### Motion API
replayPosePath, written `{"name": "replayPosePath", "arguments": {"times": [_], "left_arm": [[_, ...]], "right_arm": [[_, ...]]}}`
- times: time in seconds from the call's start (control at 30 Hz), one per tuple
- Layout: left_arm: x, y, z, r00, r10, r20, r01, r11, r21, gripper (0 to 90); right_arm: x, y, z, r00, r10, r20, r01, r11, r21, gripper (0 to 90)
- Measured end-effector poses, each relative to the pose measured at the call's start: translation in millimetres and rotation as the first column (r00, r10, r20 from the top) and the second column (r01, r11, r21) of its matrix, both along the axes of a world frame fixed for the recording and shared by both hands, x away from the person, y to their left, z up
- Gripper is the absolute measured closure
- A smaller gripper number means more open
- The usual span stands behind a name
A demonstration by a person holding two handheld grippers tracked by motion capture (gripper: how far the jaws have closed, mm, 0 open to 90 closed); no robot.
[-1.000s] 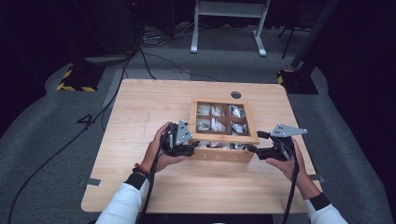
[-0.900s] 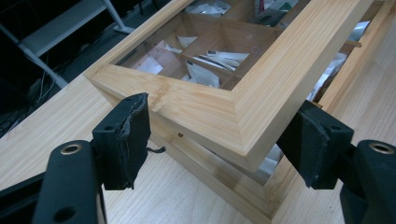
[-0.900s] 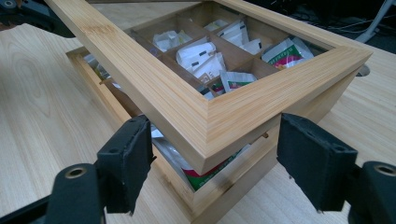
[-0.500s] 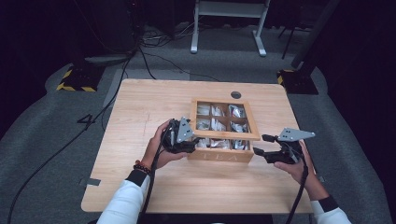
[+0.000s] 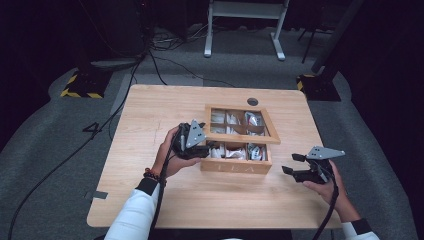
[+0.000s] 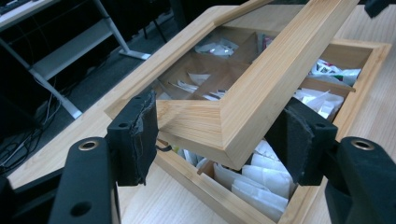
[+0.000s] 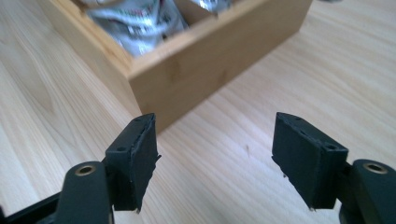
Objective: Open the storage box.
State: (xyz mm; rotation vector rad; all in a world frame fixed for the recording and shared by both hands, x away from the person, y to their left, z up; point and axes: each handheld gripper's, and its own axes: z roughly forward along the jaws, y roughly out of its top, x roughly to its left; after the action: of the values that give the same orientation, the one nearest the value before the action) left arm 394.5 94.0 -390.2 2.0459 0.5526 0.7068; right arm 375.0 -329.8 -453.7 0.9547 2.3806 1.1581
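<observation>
A wooden tea box [image 5: 235,165] with several compartments of white sachets [image 6: 252,182] stands right of the table's middle. Its windowed lid [image 5: 242,137] is tilted up at the front, hinged at the back. My left gripper [image 5: 207,147] is shut on the lid's front-left corner; in the left gripper view the lid [image 6: 261,88] sits between both pads of the left gripper [image 6: 219,140], above the box rim [image 6: 364,93]. My right gripper [image 5: 292,164] is open with nothing in it, low over the table right of the box. The right gripper [image 7: 215,158] faces the box's corner [image 7: 210,60].
The table [image 5: 150,115] has a round cable hole [image 5: 252,101] behind the box. Bare wood lies to the left and in front of the box. Cables and a white stand's legs [image 5: 240,30] are on the floor beyond the far edge.
The right gripper has drawn back from the box's right side, to the right and toward the person. The left gripper has lifted the lid's front edge higher.
</observation>
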Motion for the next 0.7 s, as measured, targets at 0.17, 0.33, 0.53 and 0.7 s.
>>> {"name": "replayPosePath", "arguments": {"times": [0.17, 0.33, 0.53, 0.7], "left_arm": [[2.4, 0.5, 5.8, 0.9999, -0.003, 0.011, 0.003, 1.0000, -0.004, 37.4], [4.9, 1.1, 8.8, 0.9999, -0.011, 0.000, 0.011, 0.9999, -0.007, 37.9], [8.4, 2.3, 13.3, 0.9999, -0.015, 0.002, 0.015, 0.9995, -0.028, 38.7], [11.8, 2.4, 19.2, 0.9998, -0.016, 0.015, 0.016, 0.9989, -0.043, 41.1]], "right_arm": [[-2.8, -2.1, -12.6, 0.9998, 0.008, -0.016, -0.008, 0.999, -0.043, 30.7], [-5.5, -3.8, -25.0, 0.9995, 0.019, -0.025, -0.021, 0.997, -0.077, 30.3], [-8.2, -5.3, -38.8, 0.9991, 0.009, -0.041, -0.013, 0.997, -0.081, 30.2], [-8.9, -6.8, -39.7, 0.9997, -0.018, -0.017, 0.016, 0.997, -0.077, 30.3]]}}
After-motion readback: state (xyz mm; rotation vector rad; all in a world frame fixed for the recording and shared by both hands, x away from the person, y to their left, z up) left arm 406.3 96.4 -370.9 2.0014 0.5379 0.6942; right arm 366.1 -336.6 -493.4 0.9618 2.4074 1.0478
